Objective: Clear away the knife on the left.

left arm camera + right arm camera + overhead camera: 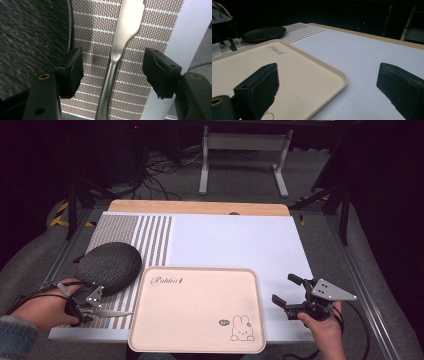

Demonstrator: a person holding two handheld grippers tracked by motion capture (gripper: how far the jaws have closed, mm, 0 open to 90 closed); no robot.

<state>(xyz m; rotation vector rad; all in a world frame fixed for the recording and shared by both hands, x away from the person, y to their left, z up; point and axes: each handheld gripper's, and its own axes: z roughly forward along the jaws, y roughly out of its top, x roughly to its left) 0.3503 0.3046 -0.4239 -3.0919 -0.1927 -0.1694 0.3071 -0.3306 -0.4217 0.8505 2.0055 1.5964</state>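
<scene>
i see a white mat [235, 242] over the wooden table [200, 207], striped brown at its left, in a dark room with cables on the floor; a pink tray [197, 312] overhangs the near edge; a dark round plate [107, 266] sits on the stripes; my left gripper [92, 309] stands spread around a metal knife [117, 53] lying flat, jaws not touching it; my right gripper [285, 292] hangs spread beside the tray over bare mat.

Pink tray [197, 312] beside dark plate [107, 266]; knife [107, 313] on mat [130, 232].
</scene>
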